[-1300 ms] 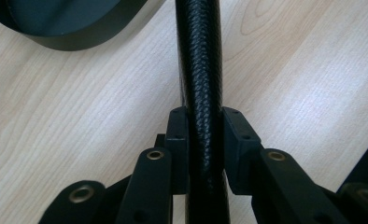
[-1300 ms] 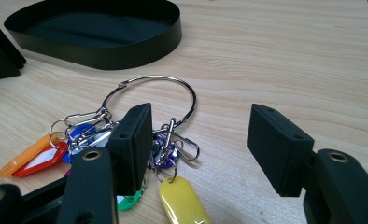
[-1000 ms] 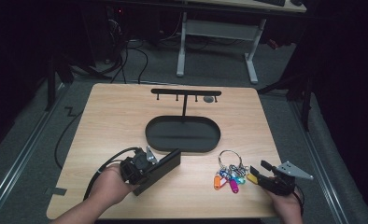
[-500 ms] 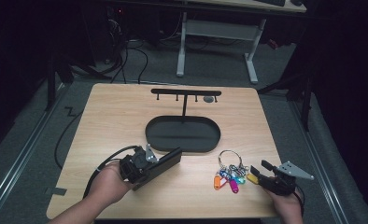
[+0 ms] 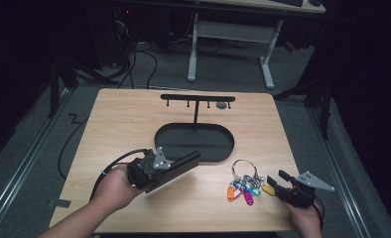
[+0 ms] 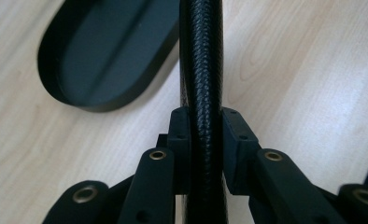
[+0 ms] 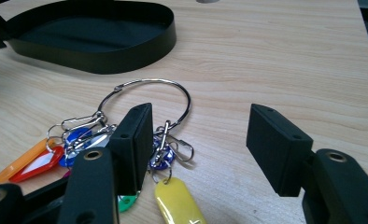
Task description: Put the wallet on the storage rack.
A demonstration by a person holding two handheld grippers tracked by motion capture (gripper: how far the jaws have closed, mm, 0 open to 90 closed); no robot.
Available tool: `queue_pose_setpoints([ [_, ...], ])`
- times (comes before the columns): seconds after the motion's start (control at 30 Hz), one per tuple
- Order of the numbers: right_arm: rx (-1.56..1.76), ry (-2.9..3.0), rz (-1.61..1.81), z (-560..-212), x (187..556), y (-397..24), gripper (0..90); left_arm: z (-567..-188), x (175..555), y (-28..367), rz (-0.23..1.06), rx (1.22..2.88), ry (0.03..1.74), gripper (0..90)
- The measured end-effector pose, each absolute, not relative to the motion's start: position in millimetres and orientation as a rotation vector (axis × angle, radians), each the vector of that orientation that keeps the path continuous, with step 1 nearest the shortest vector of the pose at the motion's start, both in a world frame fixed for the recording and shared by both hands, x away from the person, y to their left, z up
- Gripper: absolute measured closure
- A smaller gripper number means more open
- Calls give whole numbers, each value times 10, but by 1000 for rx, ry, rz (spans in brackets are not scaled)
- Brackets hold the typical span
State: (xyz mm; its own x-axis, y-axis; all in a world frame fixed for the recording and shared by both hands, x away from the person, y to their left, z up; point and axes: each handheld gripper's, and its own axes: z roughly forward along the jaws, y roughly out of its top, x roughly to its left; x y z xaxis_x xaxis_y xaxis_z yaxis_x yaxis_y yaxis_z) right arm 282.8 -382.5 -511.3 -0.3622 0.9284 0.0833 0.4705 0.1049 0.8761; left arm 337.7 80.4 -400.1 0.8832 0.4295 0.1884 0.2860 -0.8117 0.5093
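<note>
Wooden table (image 5: 134, 124) unchanged: left gripper (image 5: 181, 166) still clamping black wallet (image 6: 201, 70), right gripper (image 7: 198, 135) fingers agape beside keys (image 7: 140, 135).

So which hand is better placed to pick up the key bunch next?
Right. The right gripper sits open beside the key bunch, its ring just ahead. The left gripper is already clamped on a black textured case, farther from the keys.

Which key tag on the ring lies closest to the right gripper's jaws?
The yellow tag, lying between the open jaws of the right gripper at the bunch's near edge; the orange tag and red tag lie off to the side.
</note>
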Motion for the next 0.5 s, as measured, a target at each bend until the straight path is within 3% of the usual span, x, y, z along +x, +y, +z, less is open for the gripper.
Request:
queue_pose_setpoints([
  [0.5,1373,1897,1169,-5151,2797,-3836,414,-3924,3495,760,545,2513,419,760],
])
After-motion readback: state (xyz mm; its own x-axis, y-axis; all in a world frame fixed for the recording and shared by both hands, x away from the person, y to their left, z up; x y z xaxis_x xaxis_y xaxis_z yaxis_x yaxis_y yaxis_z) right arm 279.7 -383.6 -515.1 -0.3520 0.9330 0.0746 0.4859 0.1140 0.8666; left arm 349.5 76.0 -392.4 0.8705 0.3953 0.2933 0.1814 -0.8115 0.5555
